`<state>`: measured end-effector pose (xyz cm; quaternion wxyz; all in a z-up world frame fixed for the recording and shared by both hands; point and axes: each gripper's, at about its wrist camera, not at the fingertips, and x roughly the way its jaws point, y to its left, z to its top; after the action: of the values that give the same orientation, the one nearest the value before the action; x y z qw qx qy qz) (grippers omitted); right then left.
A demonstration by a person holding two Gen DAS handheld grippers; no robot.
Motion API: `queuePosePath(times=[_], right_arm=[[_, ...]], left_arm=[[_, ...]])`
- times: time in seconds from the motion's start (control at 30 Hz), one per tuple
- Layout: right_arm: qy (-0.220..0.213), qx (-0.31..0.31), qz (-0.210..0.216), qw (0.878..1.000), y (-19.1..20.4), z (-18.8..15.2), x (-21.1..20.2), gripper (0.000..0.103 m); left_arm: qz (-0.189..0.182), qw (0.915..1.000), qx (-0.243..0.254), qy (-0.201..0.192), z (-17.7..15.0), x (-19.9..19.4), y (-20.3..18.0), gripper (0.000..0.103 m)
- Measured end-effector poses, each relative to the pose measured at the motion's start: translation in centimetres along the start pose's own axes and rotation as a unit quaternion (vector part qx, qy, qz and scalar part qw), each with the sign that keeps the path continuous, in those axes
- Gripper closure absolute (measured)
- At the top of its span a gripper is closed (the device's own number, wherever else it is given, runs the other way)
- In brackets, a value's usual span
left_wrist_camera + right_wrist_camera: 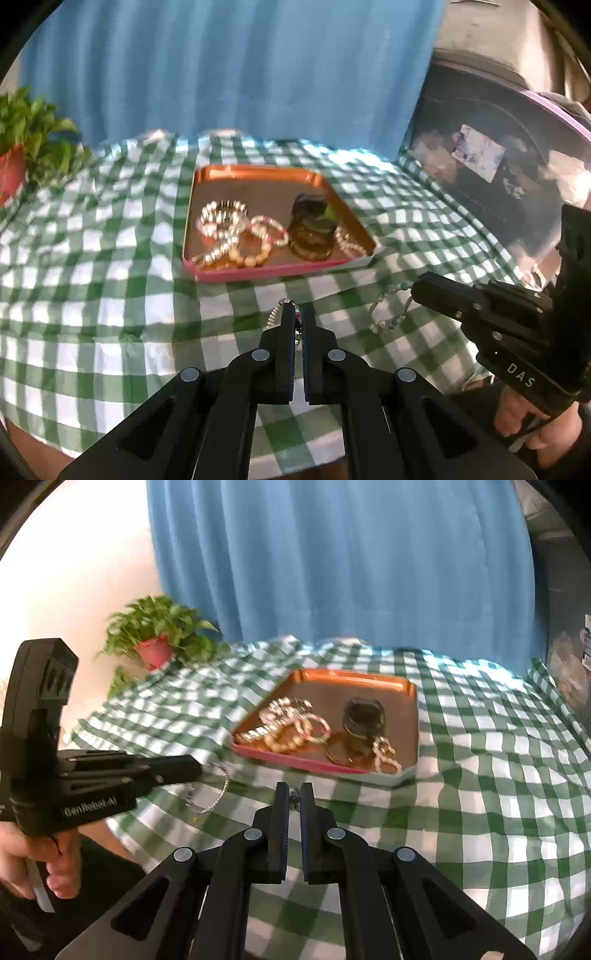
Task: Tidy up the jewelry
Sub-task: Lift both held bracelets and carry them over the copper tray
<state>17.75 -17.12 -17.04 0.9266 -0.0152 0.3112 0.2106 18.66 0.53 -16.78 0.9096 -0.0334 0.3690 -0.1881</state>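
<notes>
My left gripper point(297, 312) is shut on a silver chain bracelet point(274, 314), which hangs off its tips above the checked cloth. In the right wrist view that same left gripper point(196, 770) comes in from the left with the silver chain point(221, 792) dangling in a loop. My right gripper point(294, 790) is shut on a thin beaded bracelet with teal beads point(294, 799). In the left wrist view it point(415, 288) holds the teal-beaded loop point(391, 308) at the right. An orange tray with a pink rim point(258, 275) point(295, 762) lies just beyond both grippers.
The tray holds several pearl and bead bracelets point(225, 229), dark bangles point(310, 243) and a dark box point(364, 712). A potted plant point(159, 635) stands at the table's far left corner. A blue curtain point(332, 572) hangs behind. A round mirror point(498, 166) leans at the right.
</notes>
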Motion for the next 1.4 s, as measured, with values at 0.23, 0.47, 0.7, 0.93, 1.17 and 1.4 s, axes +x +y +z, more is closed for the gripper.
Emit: queuePosePath(times=[0.23, 0.47, 0.7, 0.93, 1.17, 1.4], right_arm=[[-0.028, -0.006, 0.009, 1.000, 1.6, 2.8, -3.4, 0.098], [-0.065, -0.017, 0.008, 0.998, 2.4, 6.5, -7.0, 0.098], [-0.098, -0.034, 0.005, 0.995, 2.8, 10.5, -8.3, 0.098], [-0.118, -0.048, 0.016, 0.992, 3.2, 13.4, -6.4, 0.098], [-0.107, -0.022, 0.030, 0.994, 1.5, 14.1, -1.3, 0.098], [-0.056, 0.004, 0.038, 0.998, -1.4, 11.7, 5.7, 0.098]], left_arm=[[-0.004, 0.9991, 0.036, -0.022, 1.6, -3.8, -2.6, 0.100], [-0.015, 0.9965, 0.048, -0.066, 5.0, -7.8, -3.2, 0.100], [-0.025, 0.9902, 0.061, -0.124, 10.1, -10.6, -2.2, 0.100], [-0.038, 0.9856, 0.056, -0.155, 13.4, -9.6, -0.7, 0.100], [-0.055, 0.9880, 0.030, -0.141, 14.2, -4.6, 1.6, 0.100], [-0.060, 0.9936, -0.011, -0.095, 11.9, 3.4, 4.4, 0.100]])
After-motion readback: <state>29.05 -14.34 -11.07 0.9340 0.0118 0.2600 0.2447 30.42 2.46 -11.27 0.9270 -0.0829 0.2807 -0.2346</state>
